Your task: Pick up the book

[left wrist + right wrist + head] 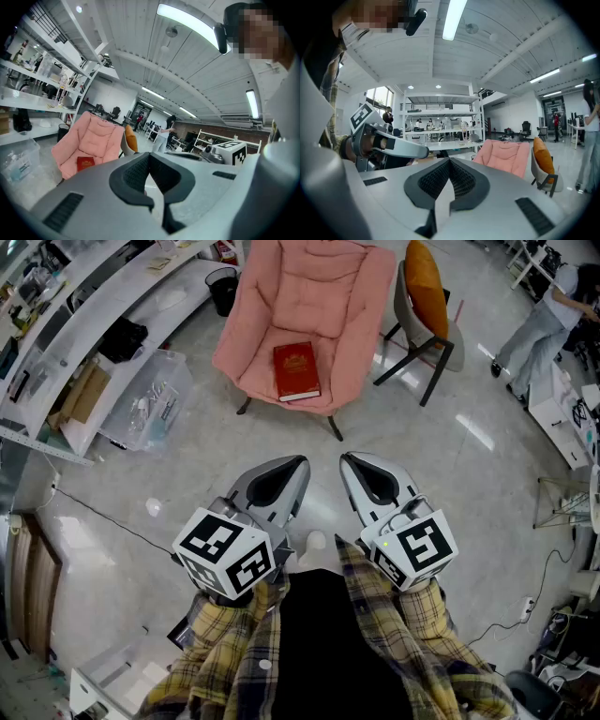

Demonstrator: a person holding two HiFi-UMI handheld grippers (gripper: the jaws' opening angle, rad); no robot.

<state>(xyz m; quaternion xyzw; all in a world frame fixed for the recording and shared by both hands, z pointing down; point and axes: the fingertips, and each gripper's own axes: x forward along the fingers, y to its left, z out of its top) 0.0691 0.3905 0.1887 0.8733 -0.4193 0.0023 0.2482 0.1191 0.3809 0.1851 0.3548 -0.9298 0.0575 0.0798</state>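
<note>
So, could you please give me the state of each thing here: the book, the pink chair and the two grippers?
book: closed, lying flat on the chair seat, not held.
pink chair: upright, with only the book on it.
left gripper: jaws together, empty, well short of the book.
right gripper: jaws together, empty, well short of the book.
</note>
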